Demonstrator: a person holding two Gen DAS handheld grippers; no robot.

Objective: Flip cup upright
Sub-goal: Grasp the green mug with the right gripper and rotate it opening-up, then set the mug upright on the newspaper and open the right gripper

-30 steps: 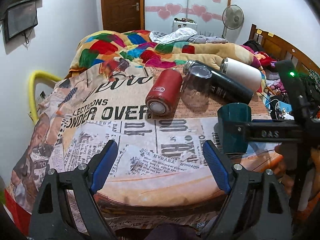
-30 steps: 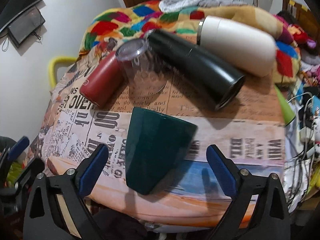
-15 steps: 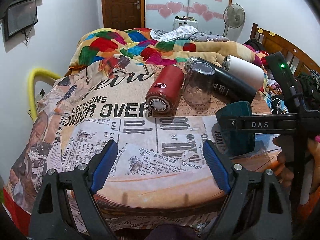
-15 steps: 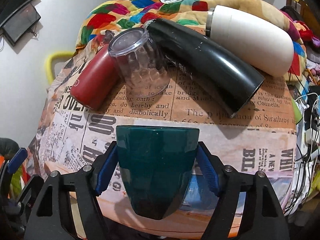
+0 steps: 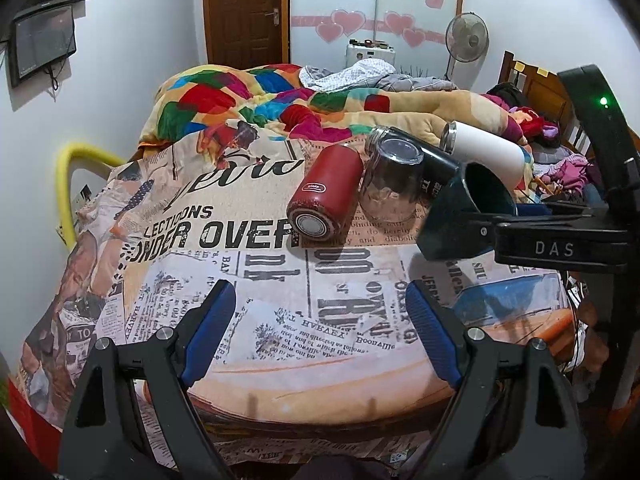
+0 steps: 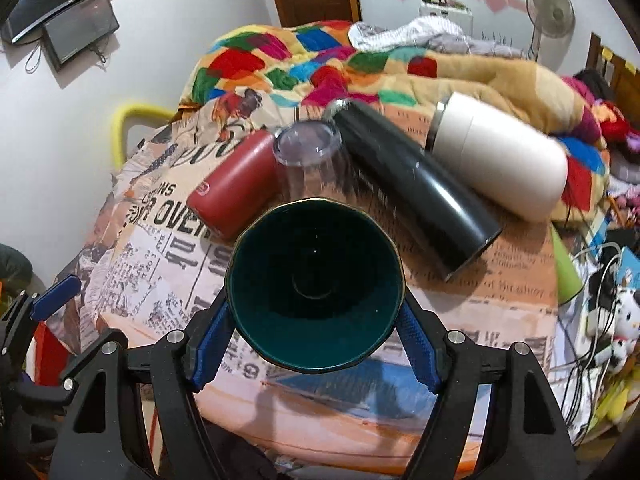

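Cup [image 6: 316, 292]: dark green, glazed, faceted rim with a thin gilt edge; tapers to a narrow base. Held clear of the bed [image 5: 280, 320], tilted, mouth toward the right wrist camera.
Right gripper [image 6: 314, 350]: blue ribbed fingers [image 6: 416, 352] clamped on the cup's lower wall from both sides.
Left gripper [image 5: 316, 332]: fingers spread wide, grasping nothing, low over the newspaper-print cover.
Handling (judged): rigid, probably ceramic, moderately heavy, smooth glaze likely slippery, chips if dropped. Grip the tapered wall near mid-height, not the rim.
Surface: soft printed fabric; an upright cup may rock.
Neighbours: red flask [image 5: 326, 196], clear tumbler [image 5: 390, 186] inverted, black flask [image 6: 416, 192] and white flask [image 6: 500, 156] lying down, well behind the cup.
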